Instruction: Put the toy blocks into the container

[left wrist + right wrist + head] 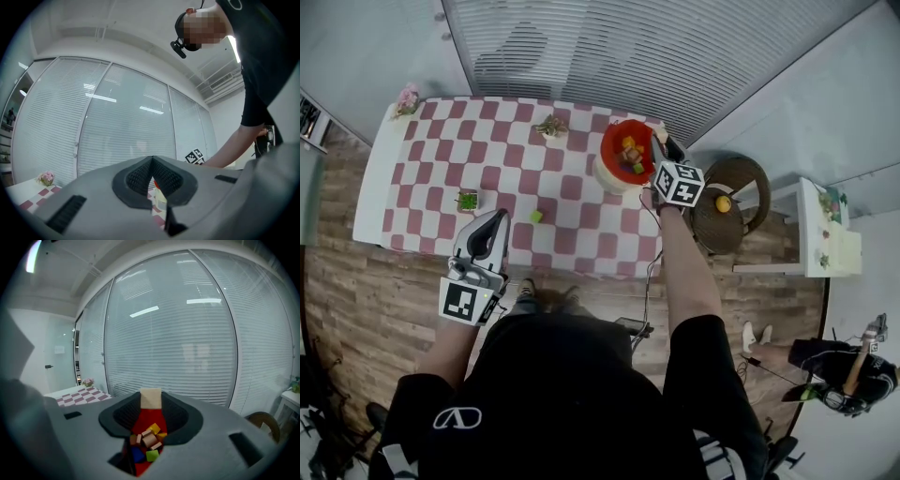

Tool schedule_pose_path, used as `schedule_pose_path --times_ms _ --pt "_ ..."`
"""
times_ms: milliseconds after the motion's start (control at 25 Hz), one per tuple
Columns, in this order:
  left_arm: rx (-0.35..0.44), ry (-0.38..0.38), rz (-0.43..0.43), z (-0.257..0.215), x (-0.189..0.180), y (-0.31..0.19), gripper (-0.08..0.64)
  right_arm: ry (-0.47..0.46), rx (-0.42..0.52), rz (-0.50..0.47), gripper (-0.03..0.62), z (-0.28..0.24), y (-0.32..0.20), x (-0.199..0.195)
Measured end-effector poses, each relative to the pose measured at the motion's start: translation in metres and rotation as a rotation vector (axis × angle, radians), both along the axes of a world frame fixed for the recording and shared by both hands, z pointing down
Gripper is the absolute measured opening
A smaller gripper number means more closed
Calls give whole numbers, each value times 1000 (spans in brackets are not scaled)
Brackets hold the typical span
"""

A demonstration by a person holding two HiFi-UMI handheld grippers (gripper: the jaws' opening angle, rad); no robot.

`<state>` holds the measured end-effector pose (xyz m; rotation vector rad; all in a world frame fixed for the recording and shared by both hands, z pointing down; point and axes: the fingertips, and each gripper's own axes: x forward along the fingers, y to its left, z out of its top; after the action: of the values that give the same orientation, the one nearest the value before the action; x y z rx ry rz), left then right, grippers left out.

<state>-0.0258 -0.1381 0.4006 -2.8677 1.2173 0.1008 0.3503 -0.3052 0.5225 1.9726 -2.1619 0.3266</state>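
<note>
A red container (617, 142) with several coloured blocks in it stands at the right end of the checkered table (441, 159). My right gripper (664, 145) hangs at its right rim, shut on a pale wooden block (150, 398). In the right gripper view that block sits at the jaw tips above the container (148, 420) and its heap of blocks (149, 439). One small green block (536, 217) lies on the cloth near the front edge. My left gripper (499, 219) hovers just left of it, jaws together and empty (151, 161).
A green tuft in a small pot (468, 200) sits front left on the table, a little plant (551, 125) at the back, pink flowers (406, 98) at the far left corner. A wicker stool (733, 202) and a white side table (825, 230) stand to the right.
</note>
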Motion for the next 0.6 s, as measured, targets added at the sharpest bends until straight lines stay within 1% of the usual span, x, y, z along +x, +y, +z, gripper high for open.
schedule_pose_path --times_ms 80,160,280,440,560,600 --pt "2 12 -7 -5 0 -1 6 -5 -42 2 140 15 -1 1" --pt "-1 -1 -8 0 -3 0 6 -3 -76 -1 140 26 -1 0" --pt "-5 -11 -11 5 -5 -1 6 2 -100 -6 140 33 -3 -2" --pt "-6 -8 -12 5 -6 0 6 9 -112 -11 140 34 -5 -4" --pt "-9 -6 -12 5 -7 -1 6 35 -91 -12 144 31 -6 -5" --pt "-9 -5 -12 4 -7 -1 6 46 -83 -15 155 30 -7 -6"
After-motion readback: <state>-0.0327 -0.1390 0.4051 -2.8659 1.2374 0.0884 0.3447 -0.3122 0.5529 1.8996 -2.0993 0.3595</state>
